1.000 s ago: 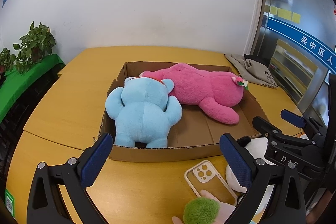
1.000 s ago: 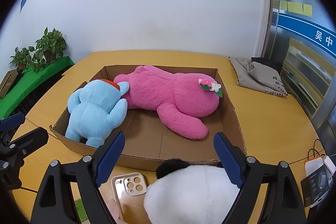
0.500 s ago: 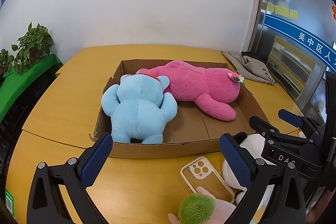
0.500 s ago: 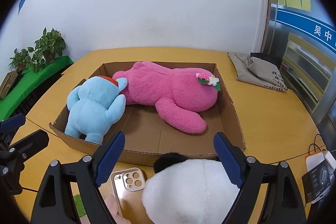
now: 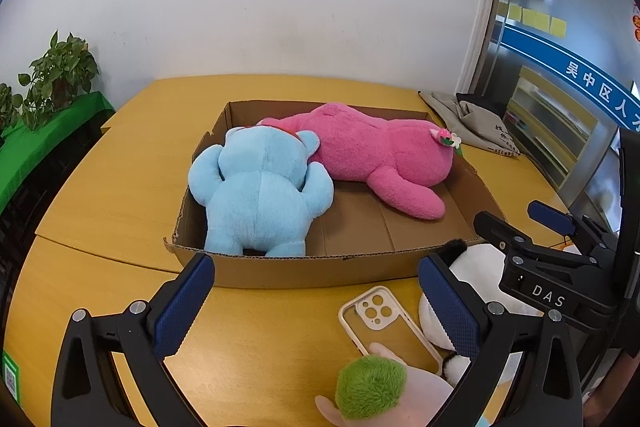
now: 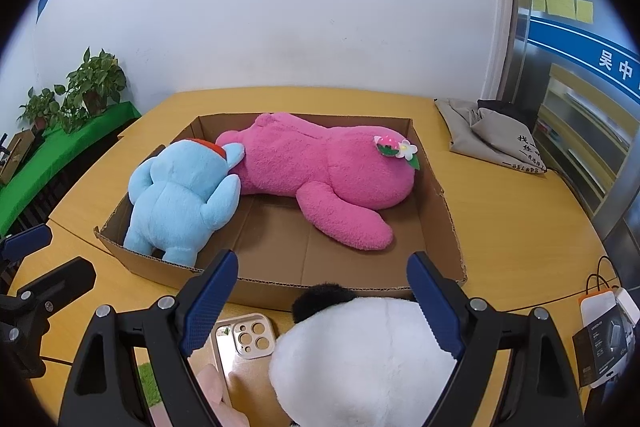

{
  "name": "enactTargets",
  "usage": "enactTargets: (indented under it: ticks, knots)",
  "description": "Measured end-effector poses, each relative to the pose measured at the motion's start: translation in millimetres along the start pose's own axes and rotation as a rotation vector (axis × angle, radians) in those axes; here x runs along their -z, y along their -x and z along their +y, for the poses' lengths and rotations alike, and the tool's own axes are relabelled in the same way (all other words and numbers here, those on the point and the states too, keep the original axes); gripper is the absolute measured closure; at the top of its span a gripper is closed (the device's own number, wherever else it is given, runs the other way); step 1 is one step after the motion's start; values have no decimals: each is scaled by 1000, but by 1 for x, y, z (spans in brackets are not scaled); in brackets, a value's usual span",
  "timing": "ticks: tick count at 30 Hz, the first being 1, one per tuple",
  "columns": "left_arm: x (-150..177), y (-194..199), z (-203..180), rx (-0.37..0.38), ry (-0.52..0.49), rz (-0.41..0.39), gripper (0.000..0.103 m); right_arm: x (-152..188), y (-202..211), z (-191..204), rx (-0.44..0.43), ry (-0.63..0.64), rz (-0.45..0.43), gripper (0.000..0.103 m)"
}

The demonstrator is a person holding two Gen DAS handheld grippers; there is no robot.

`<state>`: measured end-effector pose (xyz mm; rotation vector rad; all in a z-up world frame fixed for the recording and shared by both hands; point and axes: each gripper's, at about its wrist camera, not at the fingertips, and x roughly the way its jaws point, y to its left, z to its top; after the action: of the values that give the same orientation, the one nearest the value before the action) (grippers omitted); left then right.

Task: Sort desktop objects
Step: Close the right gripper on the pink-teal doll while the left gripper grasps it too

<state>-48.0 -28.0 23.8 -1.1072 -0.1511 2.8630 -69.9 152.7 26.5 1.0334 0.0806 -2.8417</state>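
A shallow cardboard box (image 5: 320, 269) (image 6: 440, 211) on the yellow table holds a blue plush (image 5: 260, 195) (image 6: 180, 199) at its left and a pink plush (image 5: 380, 155) (image 6: 328, 167) lying across the back. In front of the box lie a clear phone case (image 5: 384, 323) (image 6: 248, 339), a white panda plush (image 5: 480, 267) (image 6: 360, 359) and a pink toy with a green tuft (image 5: 372, 391). My left gripper (image 5: 316, 303) is open above the table before the box. My right gripper (image 6: 320, 299) is open, just above the panda plush, not touching it.
A grey cloth bag (image 5: 472, 123) (image 6: 496, 135) lies at the table's back right. A boxed device and cable (image 6: 604, 331) sit at the right edge. Potted plants (image 5: 60, 75) stand on a green ledge to the left. A white wall is behind.
Both grippers have pulled back slightly from the box, which sits a little farther and higher in view. Both stay open. Nothing on the table moved.
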Motion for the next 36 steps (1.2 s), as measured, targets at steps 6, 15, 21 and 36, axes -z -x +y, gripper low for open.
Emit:
enactTargets:
  ticks: [6,15,21,36]
  knots:
    - [11,-5,2,39,19,42,0,7,7,-4,-17,17,2,17]
    - [58,-20,3,148,78,188,0,66,55,-20,-163,84,32,17]
    - [84,-37,-2,179,118,270,0,122,68,2,-330,195,143,16]
    - [113,-65,-18,359,157,403,15,163,42,56,-511,269,271,15]
